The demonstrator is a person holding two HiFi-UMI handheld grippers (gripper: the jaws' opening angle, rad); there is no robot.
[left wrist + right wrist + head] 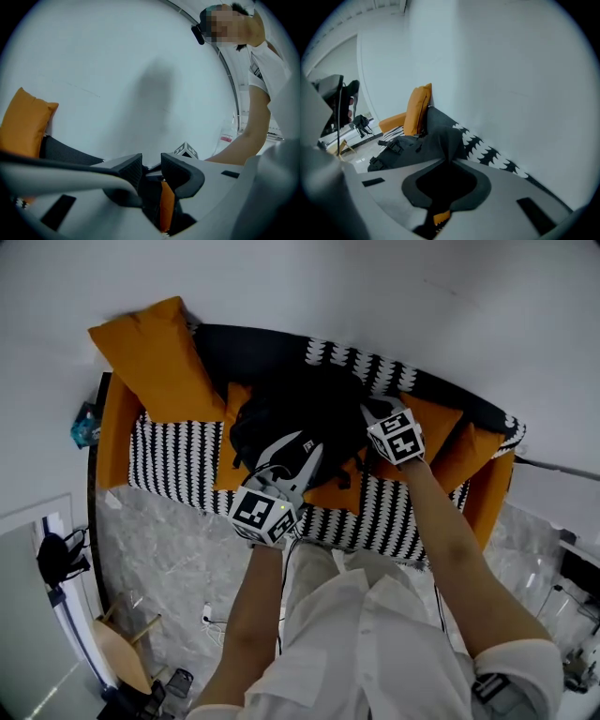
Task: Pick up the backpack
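Grip looks made on both sides, and the lift itself is what remains. The backpack (300, 418) sits in the middle of the sofa (178, 460), resting on an orange cushion (339, 495) with its top towards the backrest.

In the right gripper view, our right gripper (449, 160) has its jaws drawn together on a fold of the bag's black fabric, which rises to a peak at the tips. Our left gripper (151, 161) is about half closed, with dark material from the bag's near edge between the jaws. We read that as a hold, though the contact sits low and in shadow.

From the head view the bag looks to be down on the seat, so we judge the pick-up as begun but not finished.

Now for room. The wall (394, 296) stands close behind the backrest, so there is no way out there. A big orange pillow (159, 357) leans to the left of the bag and more orange cushions (459, 451) sit to the right. Straight up and back towards us, over the front edge and the grey floor (159, 549), it is open.
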